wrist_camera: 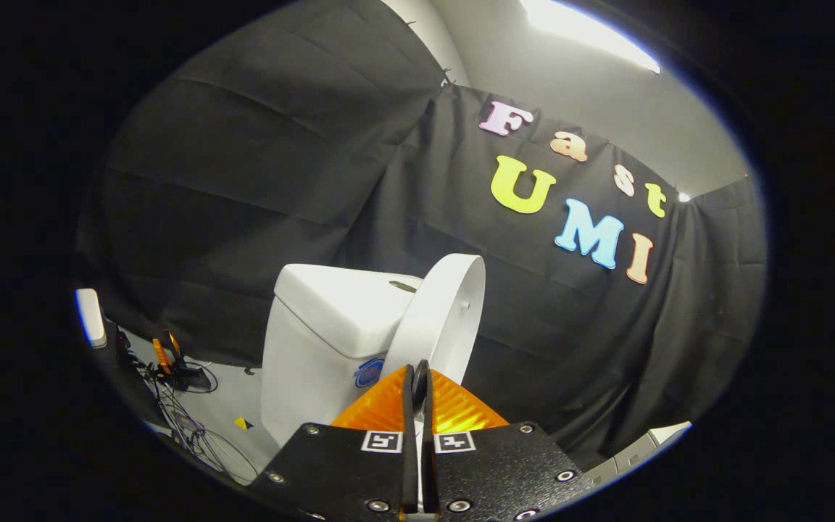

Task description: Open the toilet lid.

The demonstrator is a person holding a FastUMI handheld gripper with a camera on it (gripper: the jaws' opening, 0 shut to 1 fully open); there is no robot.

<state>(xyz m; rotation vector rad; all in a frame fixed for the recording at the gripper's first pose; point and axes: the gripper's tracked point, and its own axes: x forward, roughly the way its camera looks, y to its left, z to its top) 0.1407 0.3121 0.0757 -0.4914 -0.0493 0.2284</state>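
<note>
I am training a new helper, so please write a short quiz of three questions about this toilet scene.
1. True or false: the toilet lid is raised and stands beside the tank.
2. The gripper has its orange fingers: A) wide apart, B) closed together with nothing between them, C) clamped on the lid.
3. Fill in: on the floor beside the toilet lie loose ______.

Key: 1 true; 2 B; 3 cables.
</note>
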